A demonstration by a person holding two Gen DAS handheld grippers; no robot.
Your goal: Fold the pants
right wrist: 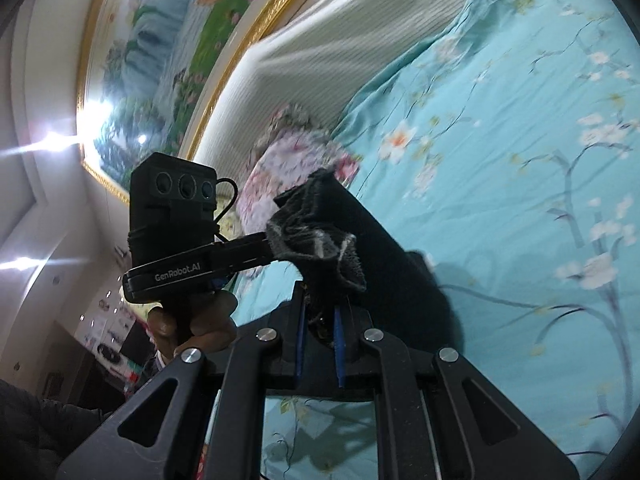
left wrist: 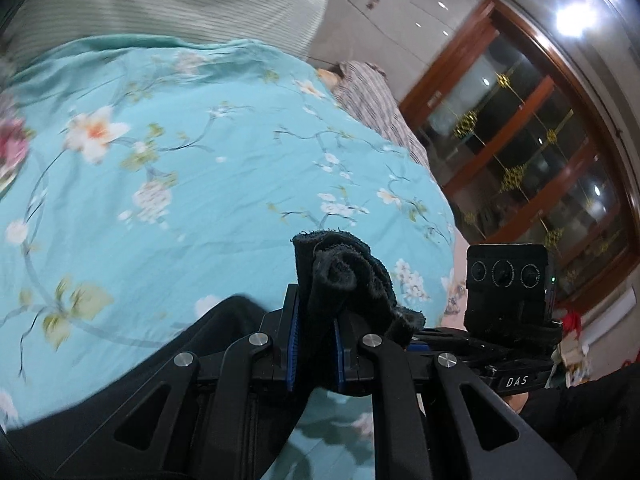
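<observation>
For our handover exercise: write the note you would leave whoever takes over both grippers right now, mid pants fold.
Left gripper: shut on bunched black pants fabric.
Right gripper: shut on another bunch of the same pants.
Pants: lifted at both pinches, the rest trailing down toward the floral bedspread.
Done: both grips secured.
Left: no finished fold shows; probably carry the held edge over, lay flat, release.

The right tool (right wrist: 320, 320) pinches bunched black pants (right wrist: 360, 240) above a turquoise floral bedsheet (right wrist: 520, 160).

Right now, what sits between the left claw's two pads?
A bunched edge of the black pants, clamped by the left claw; left wrist view.
</observation>
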